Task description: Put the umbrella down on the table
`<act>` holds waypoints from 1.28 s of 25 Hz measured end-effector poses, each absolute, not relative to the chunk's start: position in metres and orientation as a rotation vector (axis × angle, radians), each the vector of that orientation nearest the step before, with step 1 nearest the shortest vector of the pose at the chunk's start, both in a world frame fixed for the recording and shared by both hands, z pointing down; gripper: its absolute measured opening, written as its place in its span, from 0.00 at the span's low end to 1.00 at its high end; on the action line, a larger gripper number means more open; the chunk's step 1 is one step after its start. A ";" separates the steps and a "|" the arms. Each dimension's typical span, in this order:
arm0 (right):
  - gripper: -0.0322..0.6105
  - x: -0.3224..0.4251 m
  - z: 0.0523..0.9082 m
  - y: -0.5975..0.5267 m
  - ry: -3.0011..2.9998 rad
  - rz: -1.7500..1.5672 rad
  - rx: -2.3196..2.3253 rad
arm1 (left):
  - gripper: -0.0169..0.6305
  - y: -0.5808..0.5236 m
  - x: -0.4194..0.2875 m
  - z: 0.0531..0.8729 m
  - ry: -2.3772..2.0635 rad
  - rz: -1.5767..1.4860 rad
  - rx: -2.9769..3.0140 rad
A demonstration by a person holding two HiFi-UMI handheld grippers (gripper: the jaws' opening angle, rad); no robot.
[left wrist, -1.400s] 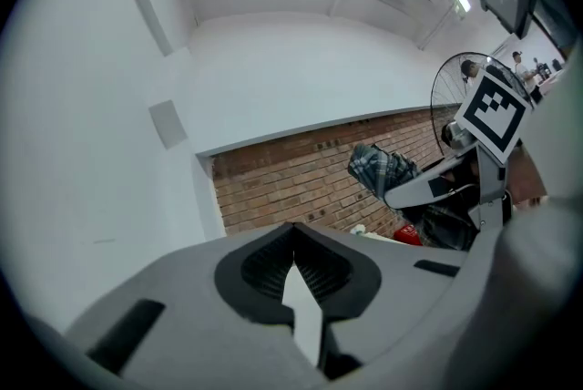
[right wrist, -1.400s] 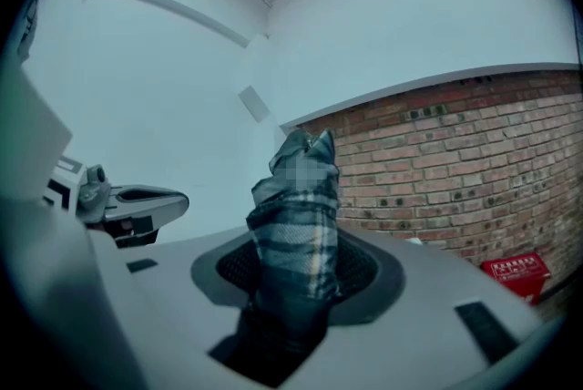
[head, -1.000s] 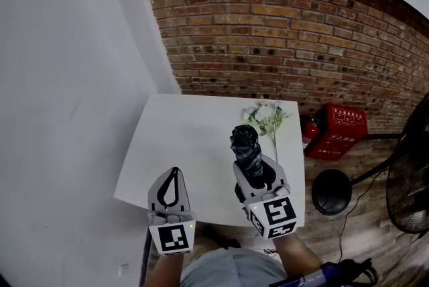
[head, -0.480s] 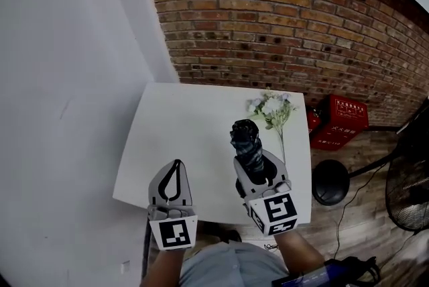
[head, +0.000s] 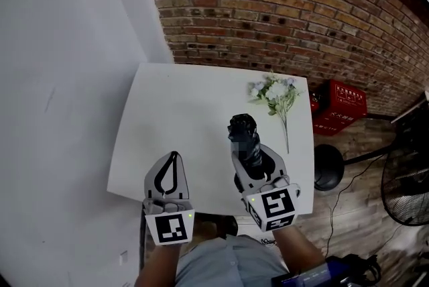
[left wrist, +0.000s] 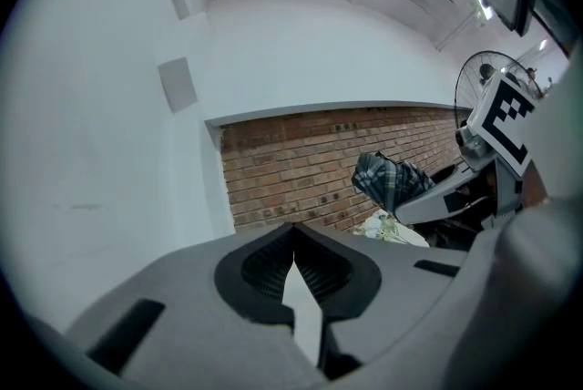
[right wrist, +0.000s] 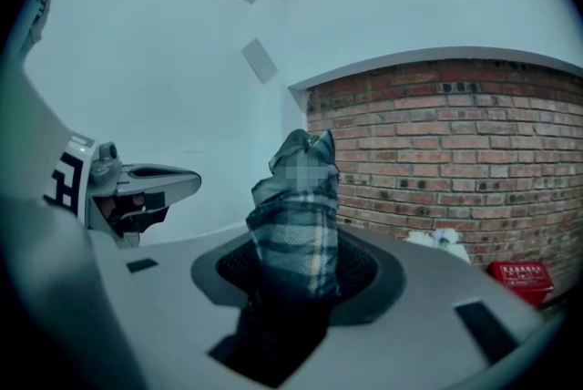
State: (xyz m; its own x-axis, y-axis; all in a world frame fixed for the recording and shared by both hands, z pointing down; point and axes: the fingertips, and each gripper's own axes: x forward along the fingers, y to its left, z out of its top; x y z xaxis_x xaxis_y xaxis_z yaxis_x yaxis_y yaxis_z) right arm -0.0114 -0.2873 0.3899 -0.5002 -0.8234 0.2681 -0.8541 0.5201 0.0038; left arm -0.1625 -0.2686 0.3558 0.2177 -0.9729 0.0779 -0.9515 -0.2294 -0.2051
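Note:
A folded dark plaid umbrella (head: 244,140) sticks forward out of my right gripper (head: 255,168), whose jaws are shut on it above the near right part of the white table (head: 181,111). In the right gripper view the umbrella (right wrist: 296,215) rises between the pads. My left gripper (head: 167,175) is shut with nothing in it, over the table's near edge, level with the right one. In the left gripper view its pads (left wrist: 314,274) meet, and the umbrella (left wrist: 392,180) shows at the right.
A bunch of white artificial flowers (head: 276,94) lies at the table's far right. A brick wall (head: 288,17) stands behind the table and a white wall at the left. A red box (head: 344,109), a fan base (head: 328,166) and a fan (head: 405,188) stand on the floor at the right.
Both grippers have moved forward over the table and sunk a little, the umbrella going along in the right one. Neither grip has changed.

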 end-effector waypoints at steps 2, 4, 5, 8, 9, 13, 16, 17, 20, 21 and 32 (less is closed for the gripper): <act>0.33 -0.014 0.400 -0.289 -2.503 0.209 1.415 | 0.04 -0.271 -0.167 0.363 1.879 -0.306 -2.376; 0.33 -0.016 0.411 -0.290 -2.482 0.224 1.410 | 0.04 -0.273 -0.172 0.371 1.883 -0.323 -2.386; 0.33 -0.018 0.415 -0.291 -2.475 0.231 1.409 | 0.04 -0.274 -0.174 0.374 1.886 -0.331 -2.390; 0.33 -0.018 0.429 -0.293 -2.450 0.260 1.409 | 0.04 -0.278 -0.180 0.384 1.894 -0.359 -2.401; 0.33 -0.018 0.435 -0.294 -2.441 0.269 1.408 | 0.04 -0.279 -0.182 0.387 1.895 -0.368 -2.404; 0.33 -0.020 0.455 -0.296 -2.410 0.303 1.399 | 0.04 -0.286 -0.182 0.400 1.885 -0.390 -2.424; 0.33 -0.020 0.468 -0.298 -2.388 0.333 1.391 | 0.04 -0.289 -0.180 0.408 1.879 -0.398 -2.445; 0.33 -0.020 0.472 -0.298 -2.380 0.341 1.389 | 0.04 -0.290 -0.179 0.410 1.879 -0.402 -2.453; 0.33 -0.017 0.488 -0.298 -2.352 0.358 1.381 | 0.04 -0.293 -0.178 0.420 1.871 -0.418 -2.471; 0.33 -0.017 0.493 -0.299 -2.342 0.364 1.378 | 0.04 -0.294 -0.178 0.422 1.869 -0.422 -2.476; 0.34 -0.013 0.534 -0.304 -2.271 0.429 1.365 | 0.04 -0.303 -0.183 0.449 1.870 -0.493 -2.518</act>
